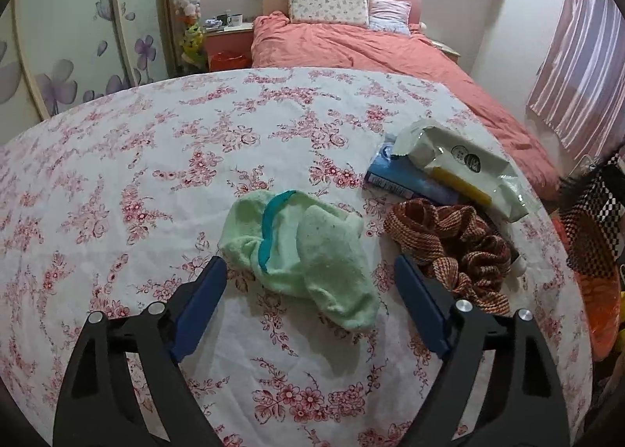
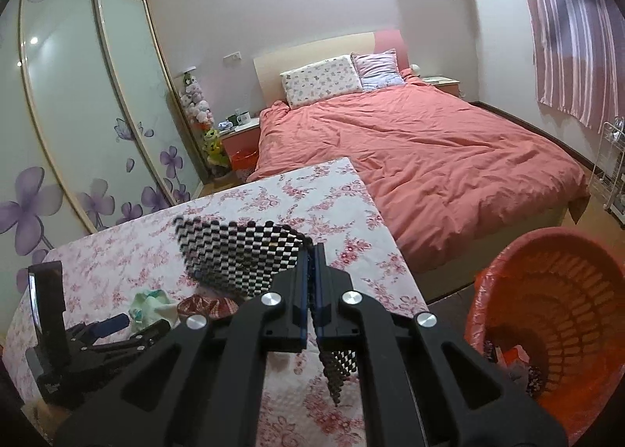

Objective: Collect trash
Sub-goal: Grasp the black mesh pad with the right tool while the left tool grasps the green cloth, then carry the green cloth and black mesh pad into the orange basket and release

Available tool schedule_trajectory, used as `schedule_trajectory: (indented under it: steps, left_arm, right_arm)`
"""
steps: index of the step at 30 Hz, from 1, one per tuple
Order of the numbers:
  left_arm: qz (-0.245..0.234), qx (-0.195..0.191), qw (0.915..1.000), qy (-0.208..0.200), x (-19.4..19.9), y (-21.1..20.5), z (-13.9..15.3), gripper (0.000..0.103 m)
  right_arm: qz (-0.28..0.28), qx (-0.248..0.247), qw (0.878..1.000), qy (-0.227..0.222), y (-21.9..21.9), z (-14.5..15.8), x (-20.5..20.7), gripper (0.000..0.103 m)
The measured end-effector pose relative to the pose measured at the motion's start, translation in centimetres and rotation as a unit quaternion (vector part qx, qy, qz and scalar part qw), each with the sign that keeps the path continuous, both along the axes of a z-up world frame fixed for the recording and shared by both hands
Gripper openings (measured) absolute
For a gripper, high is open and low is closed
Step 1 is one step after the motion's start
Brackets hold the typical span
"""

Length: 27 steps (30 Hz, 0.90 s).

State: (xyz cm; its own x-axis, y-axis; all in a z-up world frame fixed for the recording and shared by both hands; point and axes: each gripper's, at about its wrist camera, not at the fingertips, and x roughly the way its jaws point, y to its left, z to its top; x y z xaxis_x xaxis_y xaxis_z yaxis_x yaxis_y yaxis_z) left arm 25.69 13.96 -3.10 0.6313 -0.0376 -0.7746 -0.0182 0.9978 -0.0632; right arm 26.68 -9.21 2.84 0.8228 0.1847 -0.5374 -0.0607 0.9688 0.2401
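Note:
My right gripper [image 2: 313, 251] is shut on a black-and-white checkered cloth [image 2: 238, 251] and holds it above the floral table [image 2: 312, 197]. The cloth also shows at the right edge of the left wrist view [image 1: 597, 212]. An orange bin [image 2: 554, 322] with an orange liner stands on the floor to the right of the table. My left gripper [image 1: 310, 267] is open just above the table, its fingers either side of a light green cloth [image 1: 304, 247]. A red-brown woven cloth [image 1: 453, 247], a white wipes pack [image 1: 461, 161] and a blue packet [image 1: 406, 177] lie to its right.
A bed with a salmon duvet [image 2: 429, 158] stands behind the table. A wardrobe with flower-print doors [image 2: 78, 115] is on the left. A nightstand [image 2: 242, 130] with mugs and a small orange basket [image 2: 244, 160] are beside the bed. A wire rack [image 2: 609, 173] stands at far right.

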Motion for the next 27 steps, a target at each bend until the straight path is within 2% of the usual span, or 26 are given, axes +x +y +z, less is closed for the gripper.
schedule_trajectory:
  steps: [1, 4, 6, 7, 9, 12, 19, 27]
  left_arm:
    - [0.001, 0.006, 1.0, 0.002, 0.1, -0.1, -0.1, 0.082]
    - [0.006, 0.011, 0.9999, 0.01, 0.3, -0.3, -0.3, 0.069]
    - [0.007, 0.009, 0.9998, 0.017, 0.6, -0.3, -0.5, 0.051]
    - [0.01, 0.008, 0.9998, 0.018, 0.6, -0.1, -0.5, 0.047]
    - [0.008, 0.007, 0.9999, 0.011, 0.4, 0.0, -0.3, 0.03]
    - [0.004, 0.008, 1.0, -0.002, 0.0, 0.2, 0.2, 0.014]
    - [0.001, 0.005, 0.9996, -0.026, -1.2, -0.1, 2.3, 0.011]
    - [-0.023, -0.002, 0.9979, -0.06, -3.3, -2.4, 5.8, 0.011]
  right_arm:
    - [0.0, 0.002, 1.0, 0.002, -0.1, -0.1, -0.1, 0.004]
    - [0.0, 0.007, 1.0, 0.006, -0.3, -0.3, -0.3, 0.004]
    - [0.001, 0.01, 1.0, 0.009, -0.4, -0.4, -0.6, 0.004]
    - [0.001, 0.011, 1.0, 0.01, -0.6, -0.5, -0.8, 0.004]
    - [0.001, 0.016, 1.0, 0.012, -1.0, -0.5, -1.1, 0.004]
    - [-0.002, 0.023, 1.0, 0.012, -1.4, -0.5, -1.8, 0.004]
    - [-0.012, 0.035, 0.999, -0.001, -2.6, 0.6, -3.8, 0.004]
    - [-0.03, 0.036, 0.999, -0.026, -4.4, 2.6, -6.8, 0.004]
